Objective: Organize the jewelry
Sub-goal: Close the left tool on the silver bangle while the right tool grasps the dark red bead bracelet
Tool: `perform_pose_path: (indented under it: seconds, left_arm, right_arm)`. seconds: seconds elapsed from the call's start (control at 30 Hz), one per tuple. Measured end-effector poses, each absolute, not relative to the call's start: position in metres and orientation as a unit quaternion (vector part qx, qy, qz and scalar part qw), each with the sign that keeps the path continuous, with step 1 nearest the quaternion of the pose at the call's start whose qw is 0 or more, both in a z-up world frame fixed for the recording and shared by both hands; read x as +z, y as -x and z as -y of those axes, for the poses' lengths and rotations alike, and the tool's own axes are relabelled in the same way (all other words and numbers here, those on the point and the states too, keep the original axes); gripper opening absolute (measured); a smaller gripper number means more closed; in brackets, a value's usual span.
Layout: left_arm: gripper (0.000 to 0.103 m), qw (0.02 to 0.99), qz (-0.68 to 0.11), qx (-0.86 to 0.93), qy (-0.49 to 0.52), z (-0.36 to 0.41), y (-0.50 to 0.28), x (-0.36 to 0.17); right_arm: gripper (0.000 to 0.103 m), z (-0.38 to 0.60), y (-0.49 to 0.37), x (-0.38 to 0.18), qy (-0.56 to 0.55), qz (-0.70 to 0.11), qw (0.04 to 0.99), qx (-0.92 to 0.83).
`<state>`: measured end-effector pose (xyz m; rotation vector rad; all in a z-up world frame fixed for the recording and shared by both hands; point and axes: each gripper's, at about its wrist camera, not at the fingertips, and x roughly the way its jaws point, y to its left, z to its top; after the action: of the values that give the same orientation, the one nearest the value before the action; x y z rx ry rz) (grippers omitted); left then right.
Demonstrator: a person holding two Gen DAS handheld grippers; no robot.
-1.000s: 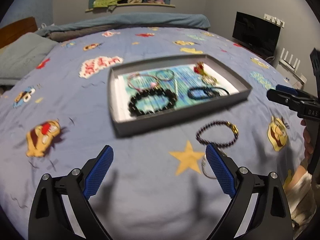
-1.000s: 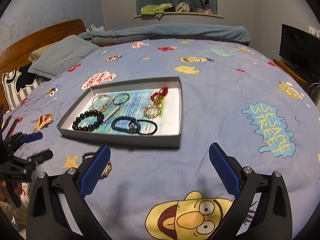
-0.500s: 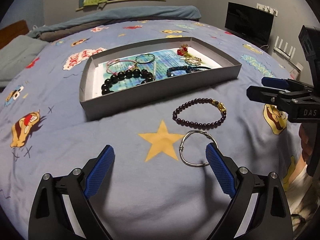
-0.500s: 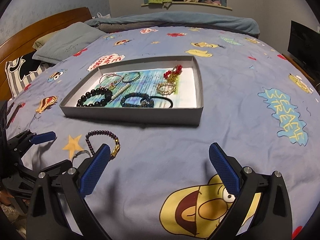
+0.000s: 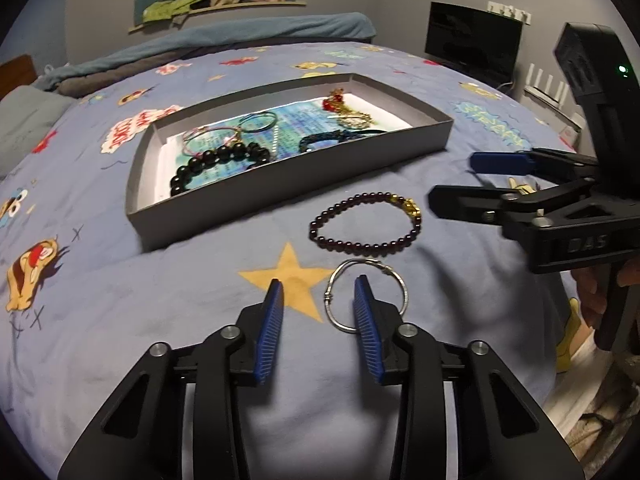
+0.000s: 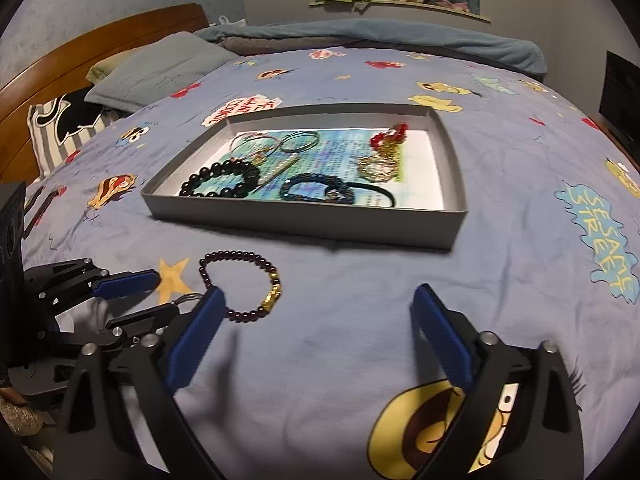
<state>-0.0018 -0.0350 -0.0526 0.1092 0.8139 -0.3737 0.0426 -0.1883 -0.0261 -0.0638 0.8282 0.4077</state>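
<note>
Closing left gripper over silver bangle on bedspread, near tray front wall; jaws just narrowed, wire's left arc between pads, not pinched; we judge it light, stiff, slippery; right gripper apart, empty.

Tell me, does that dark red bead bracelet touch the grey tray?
Apart. In the left wrist view a strip of bare blue bedspread lies between the bead bracelet and the grey tray; the right wrist view shows the same gap.
</note>
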Motion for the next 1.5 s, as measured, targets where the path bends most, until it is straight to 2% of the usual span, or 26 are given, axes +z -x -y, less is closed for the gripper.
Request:
perform_pose_path:
  seconds: [0.03, 0.17, 0.37, 0.53, 0.93, 1.03, 1.1, 1.13, 1.23, 1.5]
  left_arm:
    - [0.032, 0.899, -0.394, -0.184, -0.055, 0.036, 0.002, -0.053]
    - [0.022, 0.895, -0.396, -0.197, -0.063, 0.041, 0.002, -0.057]
    - [0.017, 0.891, -0.402, -0.2, -0.067, 0.042, -0.002, -0.063]
    - [0.016, 0.889, -0.407, -0.197, -0.067, 0.042, -0.005, -0.066]
    - [0.016, 0.889, -0.41, -0.196, -0.062, 0.043, -0.009, -0.073]
    - [0.016, 0.888, -0.41, -0.198, -0.058, 0.042, -0.01, -0.073]
    - [0.014, 0.889, -0.408, -0.199, -0.058, 0.041, -0.009, -0.073]
    - [0.011, 0.89, -0.407, -0.198, -0.06, 0.04, -0.009, -0.073]
    - [0.006, 0.89, -0.406, -0.198, -0.056, 0.037, -0.01, -0.07]
    - [0.005, 0.895, -0.393, -0.203, -0.05, 0.033, -0.004, -0.056]
  right_arm:
    - [0.085, 0.187, -0.043, -0.027, 0.032, -0.4, 0.894, 0.199]
    - [0.064, 0.18, -0.045, -0.031, 0.036, -0.405, 0.89, 0.207]
    - [0.041, 0.171, -0.047, -0.034, 0.048, -0.407, 0.885, 0.219]
    - [0.035, 0.166, -0.048, -0.036, 0.05, -0.411, 0.881, 0.231]
    - [0.031, 0.159, -0.057, -0.042, 0.051, -0.416, 0.877, 0.234]
    - [0.024, 0.158, -0.06, -0.045, 0.053, -0.419, 0.876, 0.233]
    - [0.012, 0.157, -0.06, -0.046, 0.055, -0.419, 0.875, 0.235]
    - [0.01, 0.158, -0.06, -0.046, 0.054, -0.418, 0.875, 0.236]
    - [0.009, 0.159, -0.058, -0.045, 0.051, -0.417, 0.876, 0.238]
    - [0.007, 0.163, -0.047, -0.026, 0.044, -0.389, 0.886, 0.25]
